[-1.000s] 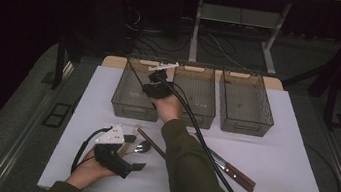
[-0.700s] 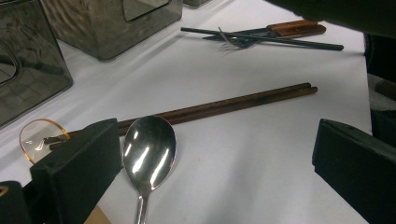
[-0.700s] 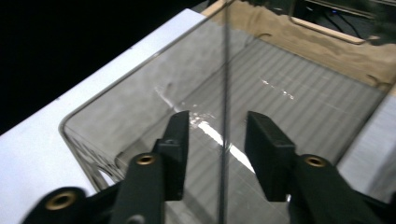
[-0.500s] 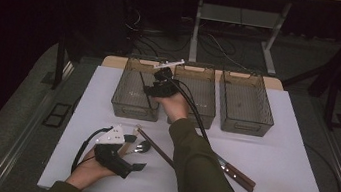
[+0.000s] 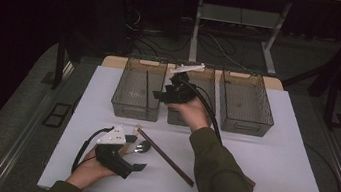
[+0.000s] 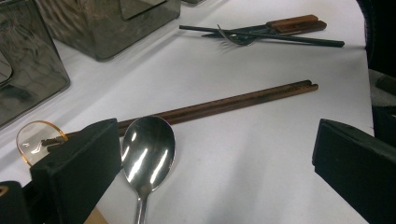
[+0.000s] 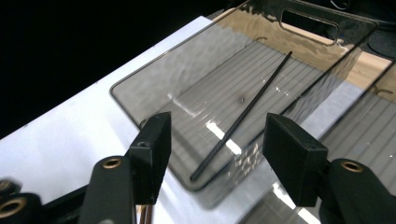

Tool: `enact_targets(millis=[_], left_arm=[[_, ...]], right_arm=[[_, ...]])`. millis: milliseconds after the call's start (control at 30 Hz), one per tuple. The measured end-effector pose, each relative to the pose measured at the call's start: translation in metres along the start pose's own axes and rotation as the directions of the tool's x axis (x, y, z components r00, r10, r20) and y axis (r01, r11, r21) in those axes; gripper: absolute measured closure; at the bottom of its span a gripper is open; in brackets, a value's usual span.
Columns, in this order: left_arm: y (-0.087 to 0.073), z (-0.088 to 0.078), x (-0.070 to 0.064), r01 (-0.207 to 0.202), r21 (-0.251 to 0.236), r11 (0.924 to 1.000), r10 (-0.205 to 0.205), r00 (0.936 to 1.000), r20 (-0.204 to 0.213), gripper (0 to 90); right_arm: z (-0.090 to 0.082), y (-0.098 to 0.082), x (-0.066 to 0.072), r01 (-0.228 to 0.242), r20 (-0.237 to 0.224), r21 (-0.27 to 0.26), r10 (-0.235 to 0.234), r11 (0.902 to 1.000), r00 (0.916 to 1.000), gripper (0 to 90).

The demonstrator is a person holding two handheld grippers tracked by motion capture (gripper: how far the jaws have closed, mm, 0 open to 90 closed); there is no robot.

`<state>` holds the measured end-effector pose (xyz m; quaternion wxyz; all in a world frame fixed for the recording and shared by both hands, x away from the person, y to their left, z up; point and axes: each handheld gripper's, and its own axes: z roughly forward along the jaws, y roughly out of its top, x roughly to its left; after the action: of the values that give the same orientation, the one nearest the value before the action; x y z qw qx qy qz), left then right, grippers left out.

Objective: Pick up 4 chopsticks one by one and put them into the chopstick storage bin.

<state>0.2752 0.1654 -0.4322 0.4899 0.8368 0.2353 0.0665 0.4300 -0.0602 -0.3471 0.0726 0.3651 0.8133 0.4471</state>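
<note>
One black chopstick (image 7: 243,116) in left bin (image 7: 154,86), right claw (image 7: 215,149) just opened above

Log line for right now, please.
right claw: open, just released, nothing between jaws | black chopstick: lying in left bin | left claw: open over spoon

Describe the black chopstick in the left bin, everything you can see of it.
The black chopstick is one thin, straight, dark rod, matte, of a material I cannot tell. It lies loose in the left bin, a smoky clear plastic tray with a ribbed floor, running lengthwise along the bin's right side in the high view. Its near tip sits at the bin's corner. Whether the far end leans on the wall is unclear. The right gripper is above it, jaws just opened and empty, not touching it.
</note>
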Motion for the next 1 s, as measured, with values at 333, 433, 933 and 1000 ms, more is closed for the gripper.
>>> enact_targets(millis=[333, 433, 933, 1000], left_arm=[[0.0, 0.0, -0.001, -0.002, 0.006, 1.0, 0.002, 1.0, -0.002, 0.5], [0.0, 0.0, -0.001, 0.0, 0.008, 1.0, 0.0, 1.0, -0.005, 0.5], [-0.002, 0.0, 0.0, 0.006, 0.01, 0.9999, -0.006, 0.9999, -0.013, 0.4], [-0.001, 0.0, 0.0, 0.006, 0.009, 0.9999, -0.006, 0.9999, -0.013, 0.4]], right_arm=[[-0.036, -0.025, -0.004, 0.026, -0.008, -0.011, -0.026, 0.9996, 0.9996, 39.7], [-0.044, -0.034, -0.006, 0.029, -0.008, -0.006, -0.029, 0.9996, 0.9996, 39.7], [-0.08, -0.083, -0.018, 0.048, 0.007, 0.011, -0.048, 0.9988, 0.9988, 39.7], [-0.084, -0.09, -0.019, 0.044, 0.01, 0.016, -0.044, 0.9989, 0.999, 40.5]])
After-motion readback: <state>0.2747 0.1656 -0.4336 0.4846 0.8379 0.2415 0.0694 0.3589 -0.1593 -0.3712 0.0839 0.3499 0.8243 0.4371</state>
